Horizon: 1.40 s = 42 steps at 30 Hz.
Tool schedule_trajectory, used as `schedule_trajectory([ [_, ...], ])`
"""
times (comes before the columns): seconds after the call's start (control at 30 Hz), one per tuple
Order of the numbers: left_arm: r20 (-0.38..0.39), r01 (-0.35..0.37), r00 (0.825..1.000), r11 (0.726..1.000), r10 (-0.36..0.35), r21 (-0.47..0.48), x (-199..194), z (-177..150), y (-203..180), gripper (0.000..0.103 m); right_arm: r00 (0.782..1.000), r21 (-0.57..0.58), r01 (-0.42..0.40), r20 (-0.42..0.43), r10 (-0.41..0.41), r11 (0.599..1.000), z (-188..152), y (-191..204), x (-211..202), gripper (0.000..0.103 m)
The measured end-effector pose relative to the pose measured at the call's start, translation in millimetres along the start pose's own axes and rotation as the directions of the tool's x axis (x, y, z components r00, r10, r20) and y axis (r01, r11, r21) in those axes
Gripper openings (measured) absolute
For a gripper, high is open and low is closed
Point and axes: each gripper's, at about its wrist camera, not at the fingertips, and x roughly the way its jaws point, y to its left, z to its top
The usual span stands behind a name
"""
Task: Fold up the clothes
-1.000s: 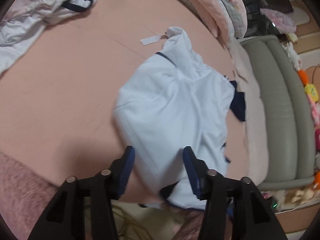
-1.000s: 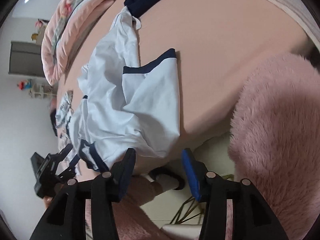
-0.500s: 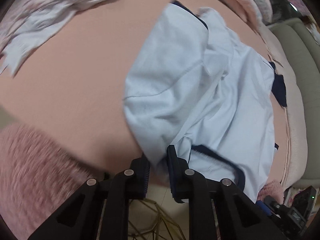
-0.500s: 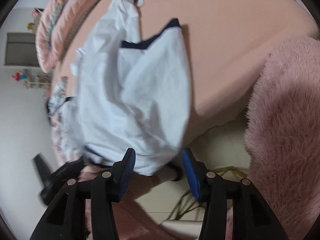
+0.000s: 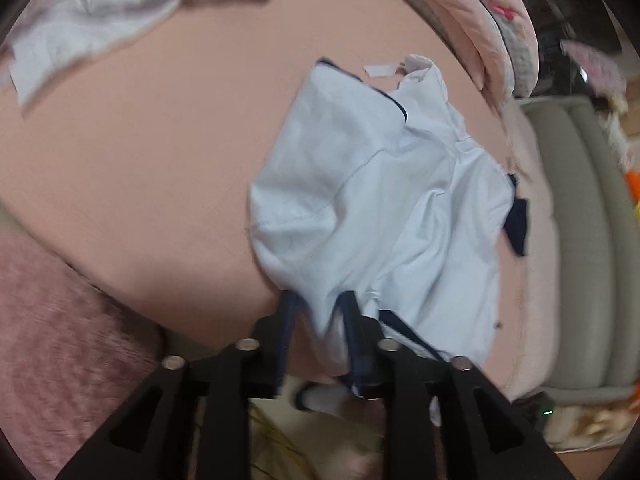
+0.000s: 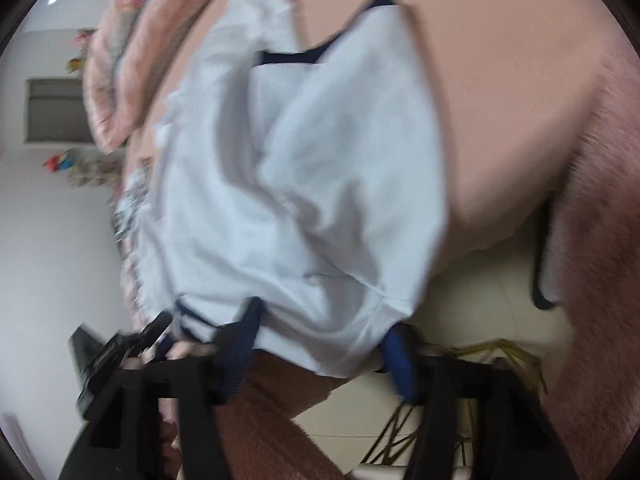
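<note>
- a fold of the pale blue, navy-trimmed cotton shirt (image 5: 372,208) was pinched by the narrowed left gripper (image 5: 318,320).
- the right gripper (image 6: 320,332) was spread wide around its hem.
- the shirt was spread on the peach bedsheet (image 5: 140,160).
- white crumpled clothes (image 5: 80,28) were seen beyond.
</note>
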Motion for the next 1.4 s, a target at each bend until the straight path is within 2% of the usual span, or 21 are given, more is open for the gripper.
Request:
schedule_trajectory([
  [0.03, 0.000, 0.016, 1.000, 1.000, -0.016, -0.005, 2.4, -1.2, -2.0, 0.058, 1.000, -0.020, 0.000, 0.019, 0.001, 1.000, 1.8, 4.7, -4.1, 0.010],
  [0.17, 0.060, -0.070, 0.996, 0.997, 0.068, 0.023, 4.9, 2.0, -7.9, 0.058, 0.992, -0.057, -0.005, 0.125, 0.012, 0.998, 11.1, 21.6, -23.0, 0.008],
  [0.23, 0.042, -0.042, 0.998, 0.999, 0.043, -0.020, 13.1, 6.0, -5.5, 0.058, 0.986, -0.041, 0.000, 0.168, 0.006, 0.999, 7.7, 13.7, -42.0, 0.008],
  [0.3, 0.023, -0.010, 1.000, 0.998, 0.011, -0.067, 21.9, 10.1, -2.8, 0.058, 0.988, -0.032, 0.038, 0.151, -0.032, 0.999, 5.0, 2.3, -45.2, 0.008],
  [0.37, 0.006, -0.018, 1.000, 0.997, 0.018, -0.074, 31.6, 8.4, -6.3, 0.058, 0.990, -0.027, 0.110, 0.090, -0.107, 0.994, 9.5, 4.1, -18.7, 0.011],
  [0.4, 0.009, -0.039, 0.999, 0.998, 0.039, -0.047, 34.2, 6.7, -11.0, 0.058, 0.988, -0.028, 0.145, 0.049, -0.143, 0.989, 12.0, 4.0, -1.6, 0.018],
  [0.47, 0.020, -0.087, 0.996, 0.996, 0.086, 0.015, 39.1, 3.0, -21.3, 0.057, 0.990, -0.039, 0.140, 0.026, -0.139, 0.989, 16.9, 4.6, 13.8, 0.019],
  [0.5, 0.012, -0.103, 0.995, 0.993, 0.102, 0.059, 39.8, 1.3, -28.2, 0.036, 0.992, -0.055, 0.127, 0.034, -0.125, 0.990, 18.3, 7.2, 12.8, 0.015],
  [0.53, -0.003, -0.098, 0.995, 0.992, 0.099, 0.080, 36.8, -0.4, -34.0, 0.012, 0.992, -0.076, 0.119, 0.038, -0.117, 0.990, 19.2, 11.5, 10.1, 0.004],
  [0.57, -0.018, -0.091, 0.996, 0.991, 0.093, 0.098, 33.4, -2.1, -39.5, 0.012, 0.992, -0.092, 0.113, 0.060, -0.108, 0.989, 19.0, 16.2, 3.3, 0.004],
  [0.67, 0.070, -0.066, 0.996, 0.980, 0.054, 0.186, 2.4, -7.6, -59.4, 0.010, 0.985, -0.135, 0.096, 0.154, -0.075, 0.986, 16.8, 29.2, -26.6, 0.004],
  [0.83, 0.092, 0.037, 0.994, 0.968, -0.061, 0.247, -38.5, -12.0, -77.2, 0.010, 0.958, -0.235, 0.079, 0.286, -0.009, 0.969, 15.5, 63.9, -85.3, 0.004],
  [0.97, 0.143, 0.098, 0.977, 0.926, -0.160, 0.364, -80.1, -21.8, -109.2, 0.010, 0.924, -0.310, 0.036, 0.372, 0.086, 0.950, 13.1, 98.4, -132.0, 0.004],
  [1.07, 0.165, 0.146, 0.958, 0.896, -0.234, 0.420, -108.1, -26.1, -125.3, 0.010, 0.906, -0.339, -0.002, 0.397, 0.144, 0.941, 11.0, 112.8, -156.6, 0.004],
  [1.1, 0.172, 0.161, 0.951, 0.884, -0.258, 0.438, -117.3, -27.5, -130.5, 0.010, 0.906, -0.348, -0.004, 0.395, 0.151, 0.937, 8.3, 110.9, -166.6, 0.004],
  [1.23, 0.184, 0.115, 0.956, 0.869, -0.229, 0.482, -123.3, -34.5, -140.0, 0.010, 0.919, -0.355, 0.011, 0.373, 0.131, 0.935, -1.6, 104.2, -170.1, 0.004],
  [1.4, 0.121, 0.100, 0.978, 0.897, -0.168, 0.430, -94.5, -37.7, -116.0, 0.010, 0.960, -0.271, 0.008, 0.270, 0.068, 0.962, 5.5, 65.3, -139.6, 0.004],
])
